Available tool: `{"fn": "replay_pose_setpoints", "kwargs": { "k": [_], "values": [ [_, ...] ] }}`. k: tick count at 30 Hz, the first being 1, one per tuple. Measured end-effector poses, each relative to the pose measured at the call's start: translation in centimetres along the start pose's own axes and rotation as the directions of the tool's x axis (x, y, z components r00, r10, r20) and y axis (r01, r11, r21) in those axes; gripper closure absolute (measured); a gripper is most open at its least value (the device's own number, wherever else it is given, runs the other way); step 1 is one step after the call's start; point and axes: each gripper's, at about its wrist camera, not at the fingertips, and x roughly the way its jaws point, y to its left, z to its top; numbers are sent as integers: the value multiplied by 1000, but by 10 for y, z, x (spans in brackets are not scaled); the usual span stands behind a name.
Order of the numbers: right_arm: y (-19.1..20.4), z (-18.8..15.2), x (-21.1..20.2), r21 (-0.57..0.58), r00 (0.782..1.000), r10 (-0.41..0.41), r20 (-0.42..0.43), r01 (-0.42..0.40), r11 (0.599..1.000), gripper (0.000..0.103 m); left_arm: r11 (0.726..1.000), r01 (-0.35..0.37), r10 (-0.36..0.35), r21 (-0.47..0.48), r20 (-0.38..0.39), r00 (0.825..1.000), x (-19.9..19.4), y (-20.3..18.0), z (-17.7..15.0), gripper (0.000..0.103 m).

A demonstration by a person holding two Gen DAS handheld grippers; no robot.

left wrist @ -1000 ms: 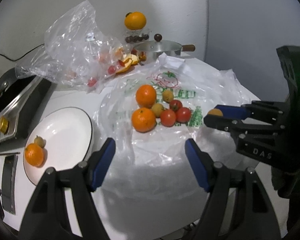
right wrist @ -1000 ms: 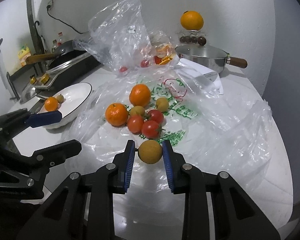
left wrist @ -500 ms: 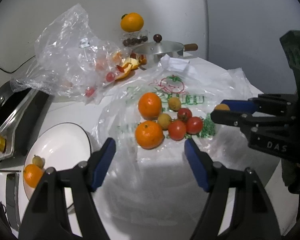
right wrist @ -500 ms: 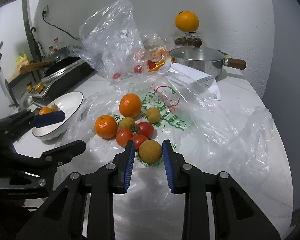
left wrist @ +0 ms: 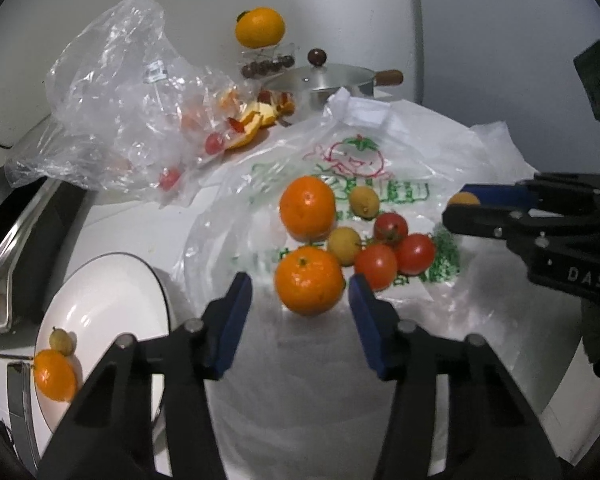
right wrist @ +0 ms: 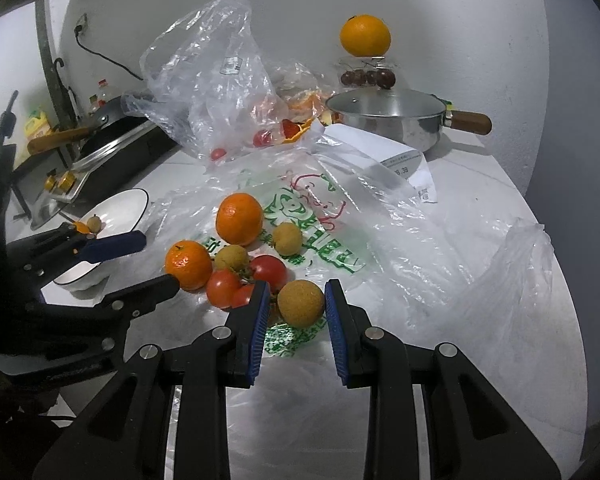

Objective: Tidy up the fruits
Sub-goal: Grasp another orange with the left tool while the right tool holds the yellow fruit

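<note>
Plate [left wrist: 112, 280] on near left has 1 mandarin + 1 longan; 2 mandarins, 3 tomatoes, 2 longans left on bag; left claw [left wrist: 298, 300] spread w/ near mandarin [left wrist: 309, 280] between tips, right claw [right wrist: 297, 308] pinching longan [right wrist: 301, 303].

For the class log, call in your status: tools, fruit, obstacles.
Left tool open, straddling near orange. Right tool around tan round fruit, apparently loosened. Tomatoes crowd alongside.

The left gripper [left wrist: 299, 295] straddles the nearest orange [left wrist: 309, 281], jaws apart. Tomatoes [left wrist: 396, 254] lie just beyond (right gripper [left wrist: 466, 206] pinches a small yellow fruit [left wrist: 464, 199])
</note>
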Motion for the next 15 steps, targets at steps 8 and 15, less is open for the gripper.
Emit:
{"fn": "replay_pose_setpoints", "kwargs": {
  "k": [8, 15],
  "values": [
    [-3, 3, 7, 6, 1000, 4, -7, -4, 1000, 73, 999, 32, -32, 11, -24, 999, 15, 0, 6, 54],
    [-6, 4, 10, 11, 1000, 2, -9, -2, 1000, 73, 999, 49, -49, -3, -40, 998, 22, 2, 8, 58]
  ]
}}
